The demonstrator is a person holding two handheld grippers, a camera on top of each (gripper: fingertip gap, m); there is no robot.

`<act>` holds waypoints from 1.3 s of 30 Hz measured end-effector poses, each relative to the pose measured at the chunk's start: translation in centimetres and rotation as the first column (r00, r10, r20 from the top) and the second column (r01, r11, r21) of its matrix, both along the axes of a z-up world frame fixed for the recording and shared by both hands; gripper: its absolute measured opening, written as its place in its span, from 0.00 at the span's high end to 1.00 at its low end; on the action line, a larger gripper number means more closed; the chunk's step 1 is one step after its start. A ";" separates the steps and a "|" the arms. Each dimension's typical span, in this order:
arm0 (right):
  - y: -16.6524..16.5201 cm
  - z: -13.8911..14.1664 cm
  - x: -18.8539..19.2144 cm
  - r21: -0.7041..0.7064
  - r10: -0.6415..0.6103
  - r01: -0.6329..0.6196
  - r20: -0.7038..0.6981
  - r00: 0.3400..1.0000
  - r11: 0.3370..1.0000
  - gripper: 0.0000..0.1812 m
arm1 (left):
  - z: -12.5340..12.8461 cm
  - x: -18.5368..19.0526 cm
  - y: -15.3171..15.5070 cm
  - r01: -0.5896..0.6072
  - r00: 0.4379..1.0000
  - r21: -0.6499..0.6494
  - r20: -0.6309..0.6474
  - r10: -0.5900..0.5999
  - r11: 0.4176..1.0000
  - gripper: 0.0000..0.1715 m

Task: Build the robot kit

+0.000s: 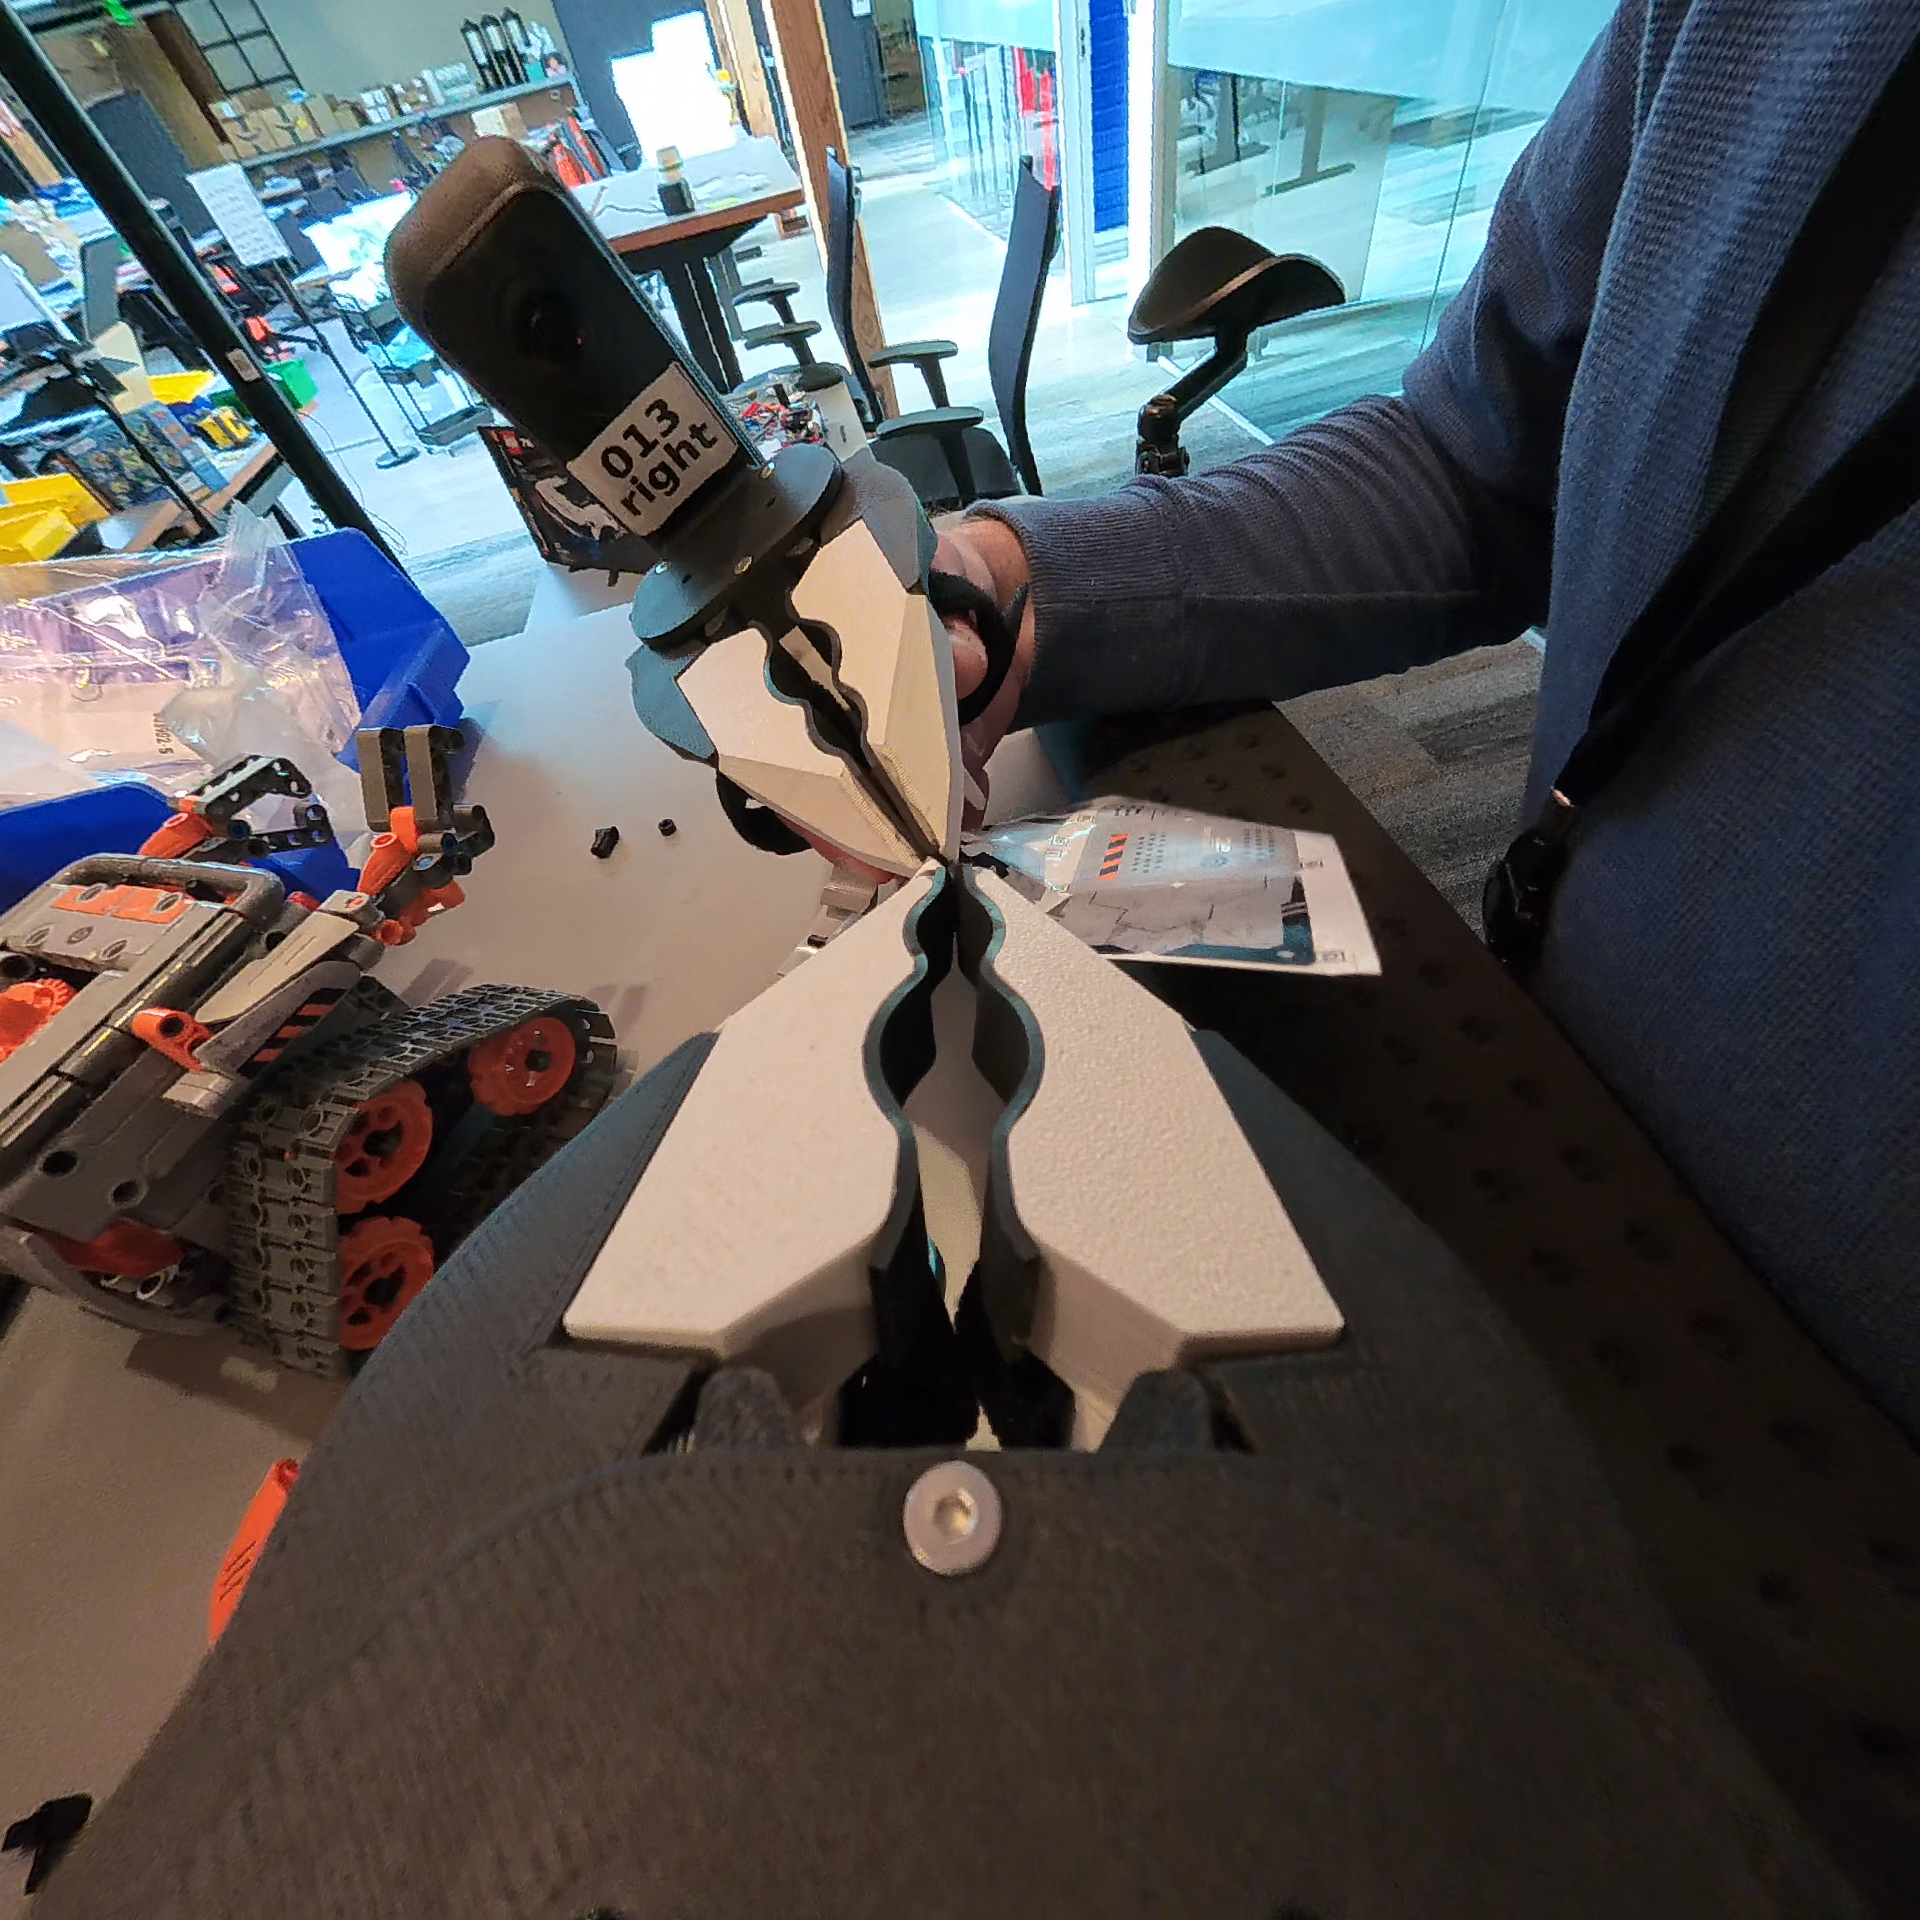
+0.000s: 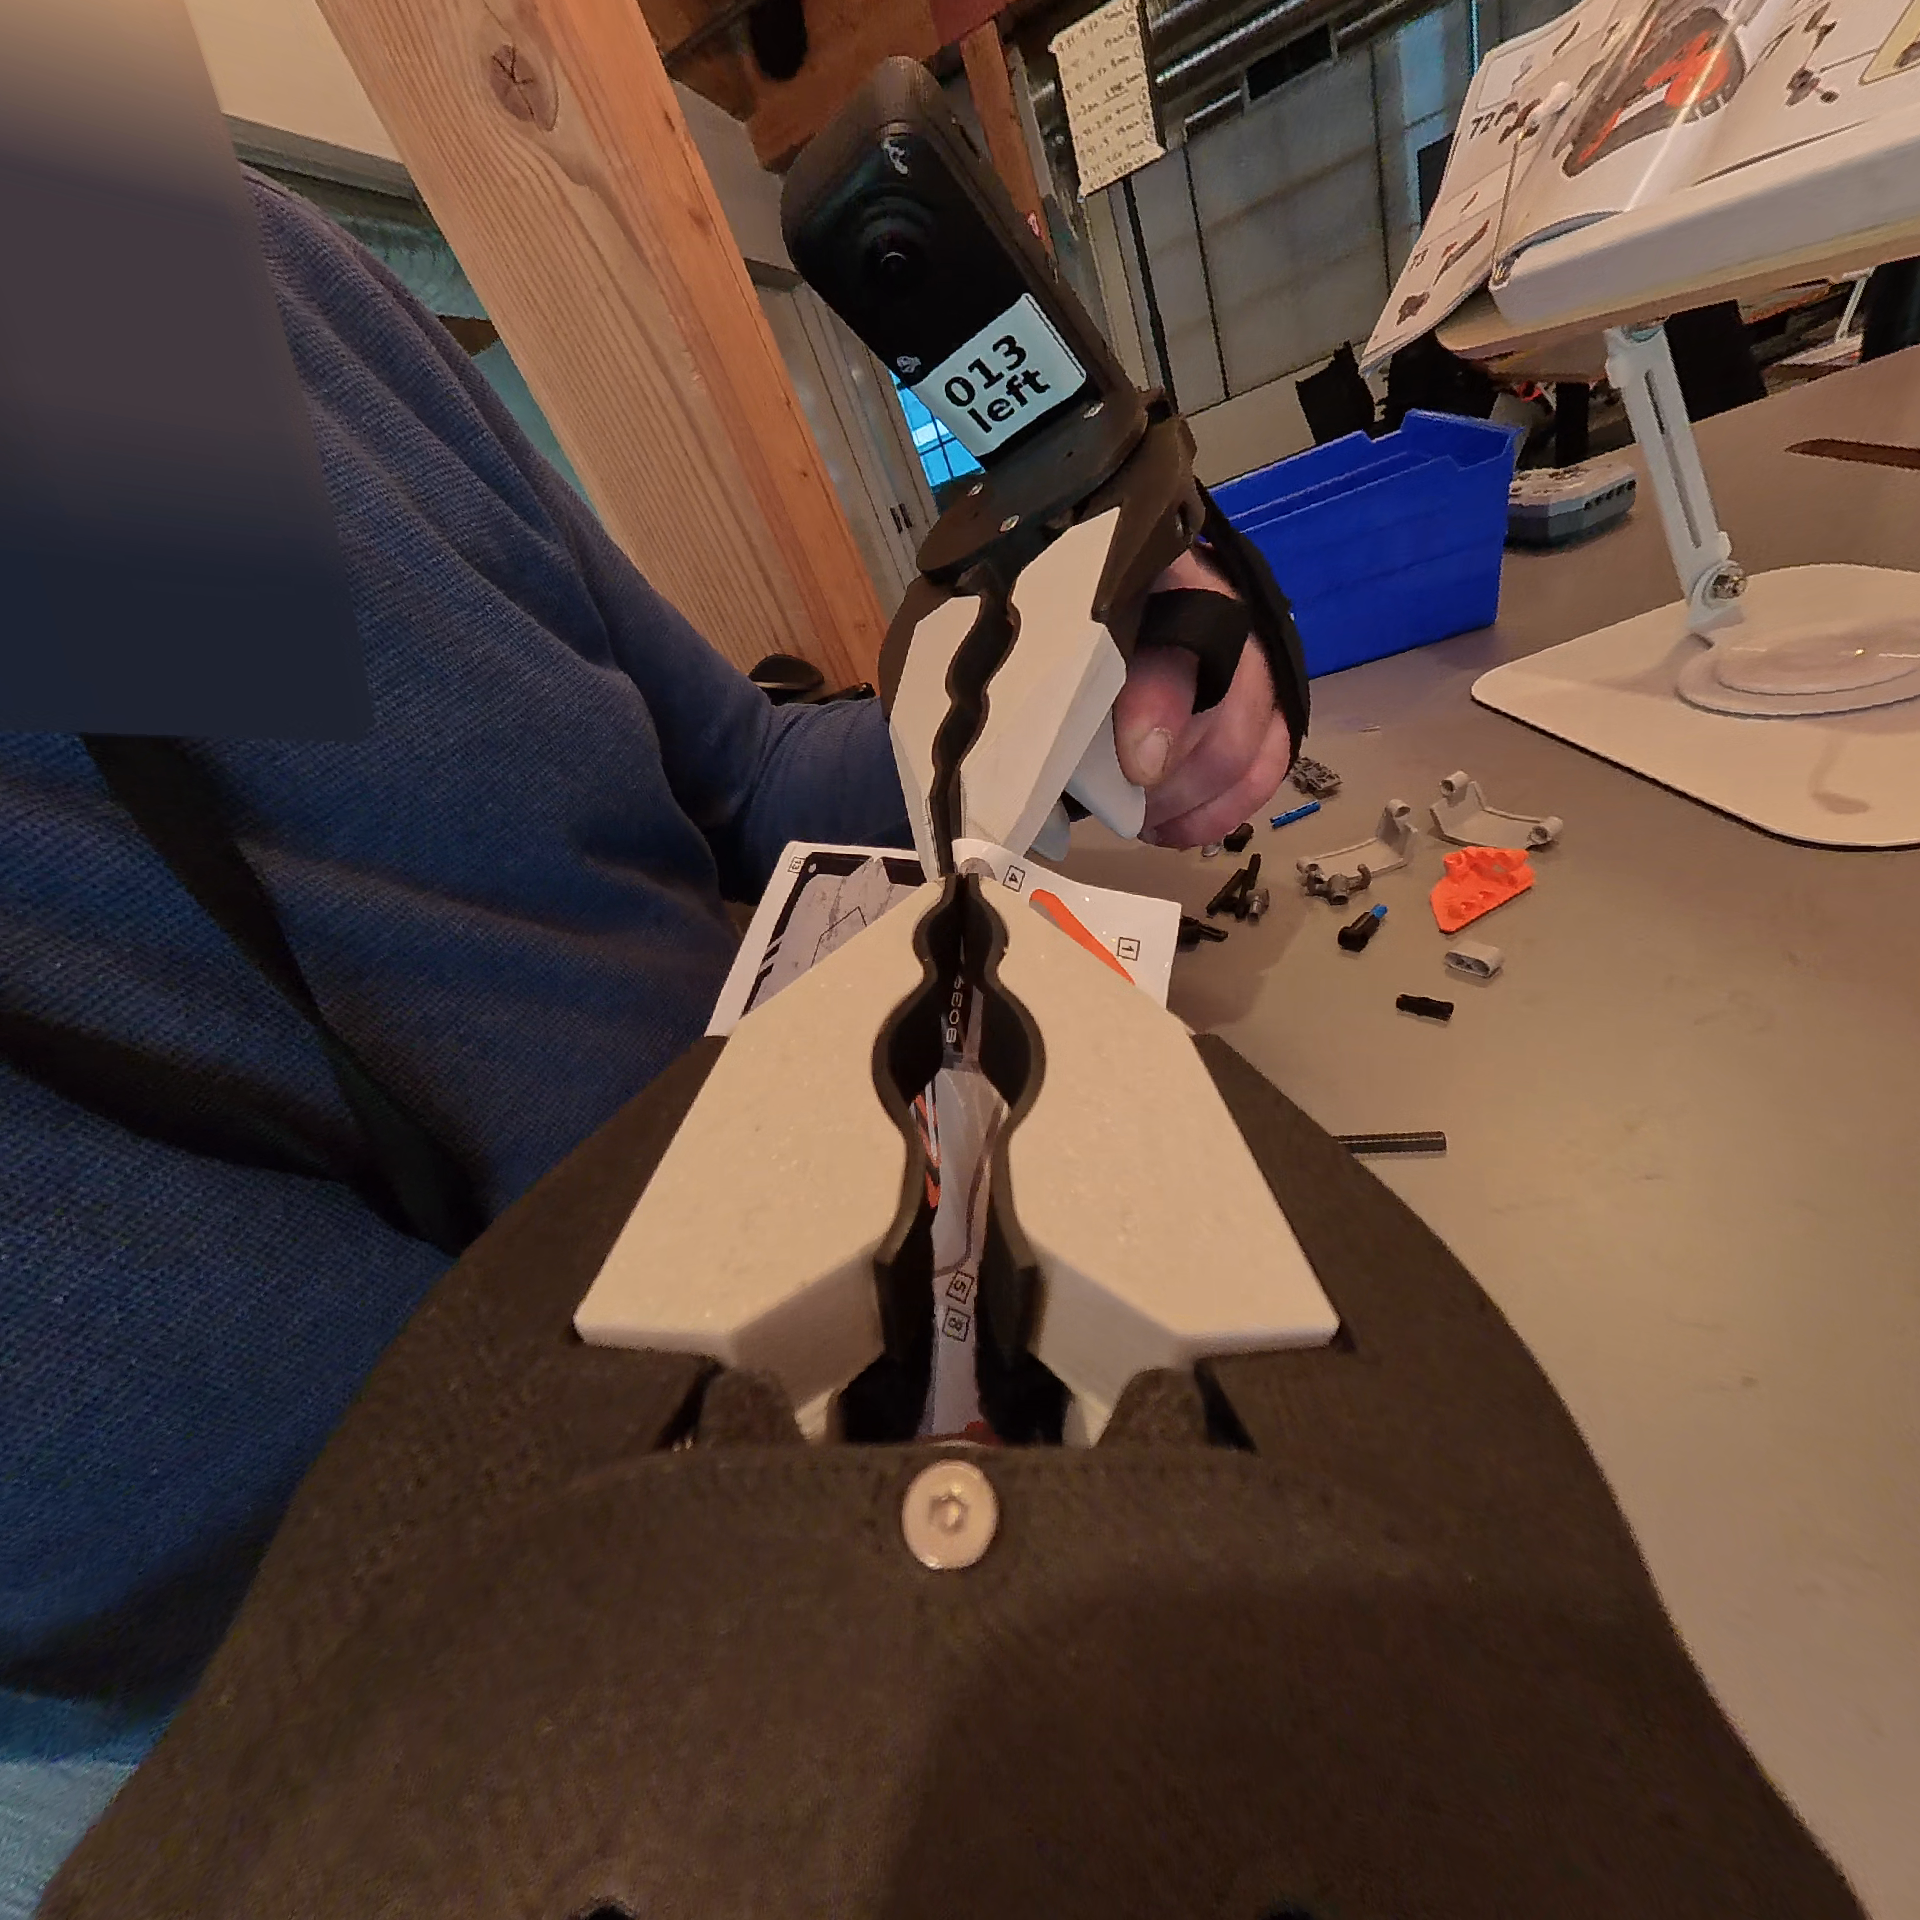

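In the left wrist view, the left gripper (image 1: 954,883) is pinching the sticker sheet (image 1: 1195,894) tip-to-tip with the right gripper (image 1: 940,844), right of the tracked model (image 1: 260,1049). In the right wrist view, both are seemingly clamping the sheet, perhaps steadying it for peeling

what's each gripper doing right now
left gripper: shut, tips on the sticker sheet.
right gripper: shut on the same sticker sheet.

Bright, even daylight, soft shadows, sharp focus, strong fisheye bending at edges
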State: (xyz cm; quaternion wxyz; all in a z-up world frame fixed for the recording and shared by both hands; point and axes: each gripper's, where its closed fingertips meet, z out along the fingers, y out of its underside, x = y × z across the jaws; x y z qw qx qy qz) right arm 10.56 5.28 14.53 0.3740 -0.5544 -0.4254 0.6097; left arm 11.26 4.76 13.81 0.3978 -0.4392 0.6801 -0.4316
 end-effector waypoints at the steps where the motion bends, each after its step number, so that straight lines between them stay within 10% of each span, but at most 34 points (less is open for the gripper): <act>1: 0.0 0.0 0.0 0.002 -0.001 0.001 -0.002 1.000 1.000 1.00 | 0.0 0.0 0.0 0.000 1.000 -0.001 0.000 0.000 1.000 1.00; 39: -0.2 -0.5 -0.2 0.037 -0.014 0.012 0.046 0.999 0.999 1.00 | -0.3 -0.1 -0.2 0.026 1.000 -0.044 0.004 -0.026 0.999 1.00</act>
